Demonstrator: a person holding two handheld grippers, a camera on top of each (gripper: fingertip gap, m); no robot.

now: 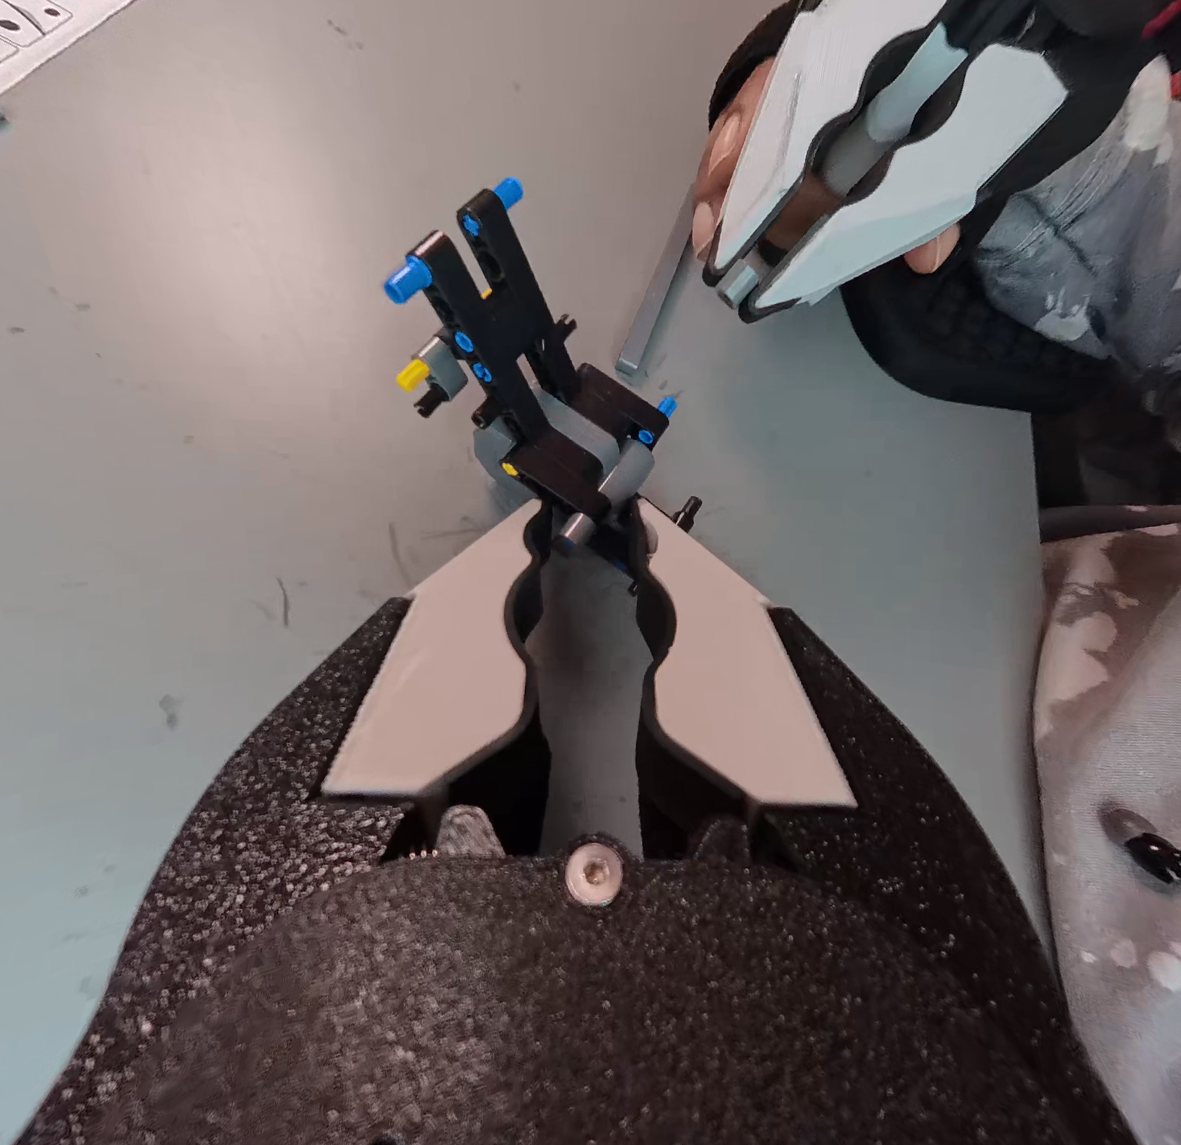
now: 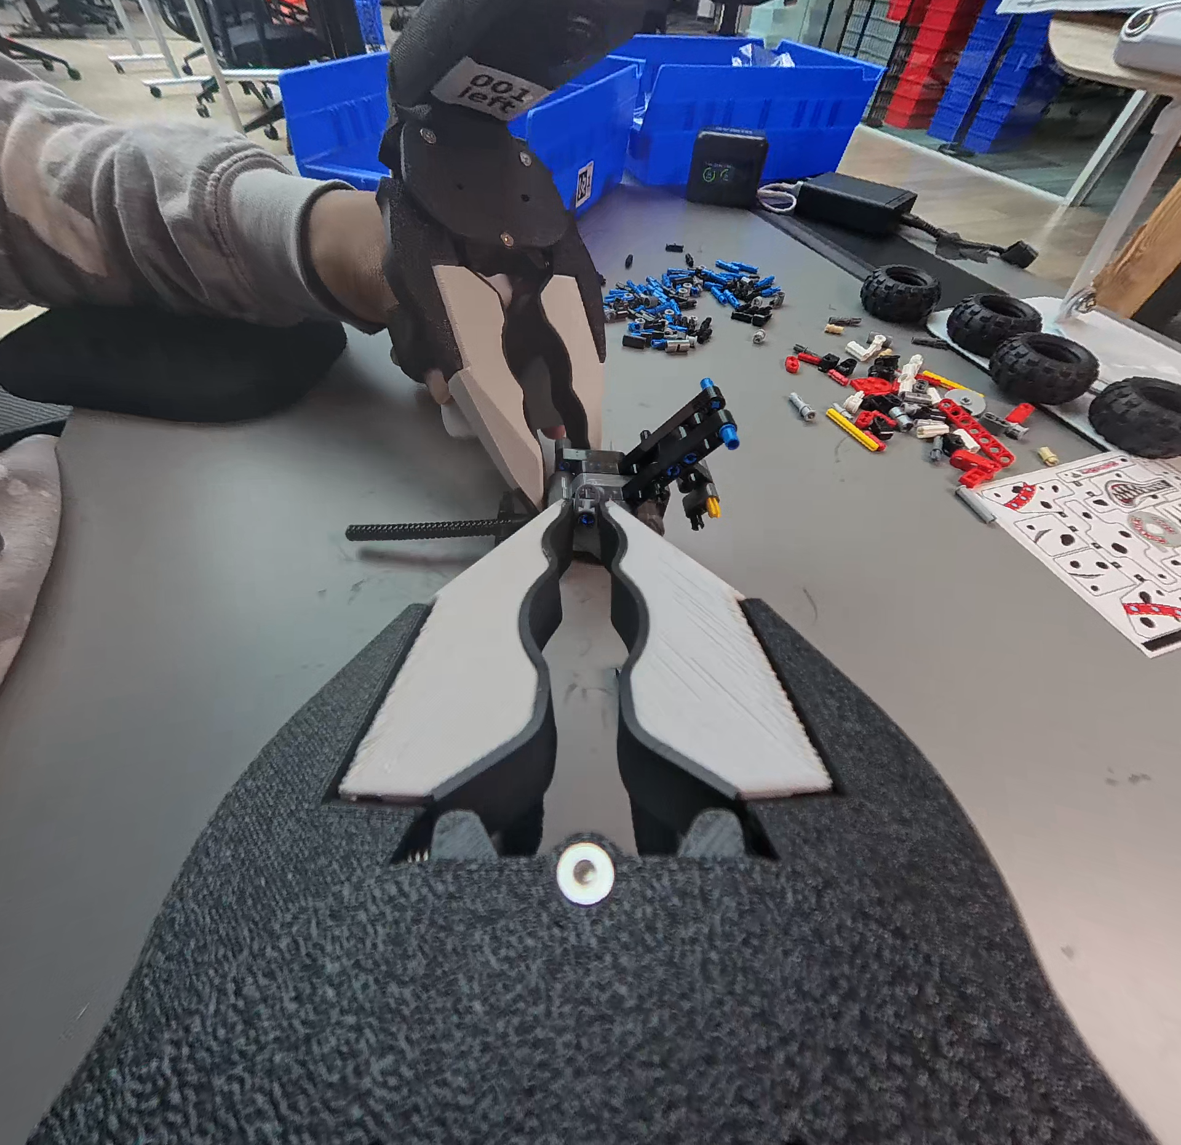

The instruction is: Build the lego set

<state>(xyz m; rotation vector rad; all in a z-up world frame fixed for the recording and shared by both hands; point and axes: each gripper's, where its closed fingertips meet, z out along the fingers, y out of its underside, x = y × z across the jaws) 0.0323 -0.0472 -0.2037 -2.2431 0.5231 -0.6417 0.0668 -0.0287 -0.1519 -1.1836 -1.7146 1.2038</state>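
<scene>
The partly built lego assembly (image 1: pixel 505 321) is made of black beams with blue pins, grey blocks and a yellow pin. My left gripper (image 1: pixel 591 516) is shut on its near grey end and holds it low over the grey table (image 1: pixel 192 411). In the right wrist view the left gripper (image 2: pixel 562 462) comes down on the assembly (image 2: pixel 677 437) from above. My right gripper (image 2: pixel 585 513) is shut on a small grey lego piece (image 2: pixel 586 497), close in front of the assembly. In the left wrist view the right gripper (image 1: pixel 735 290) sits to the upper right, apart from the assembly, with the grey piece (image 1: pixel 735 286) at its tips.
A pile of blue and black pins (image 2: pixel 690 302), a pile of red, white and black parts (image 2: pixel 907 411), several black tyres (image 2: pixel 1042 366) and a sticker sheet (image 2: pixel 1099 539) lie to the right. Blue bins (image 2: pixel 754 111) stand behind. A black ribbed rod (image 2: pixel 422 530) lies at the left, by a person's sleeve (image 2: pixel 160 219).
</scene>
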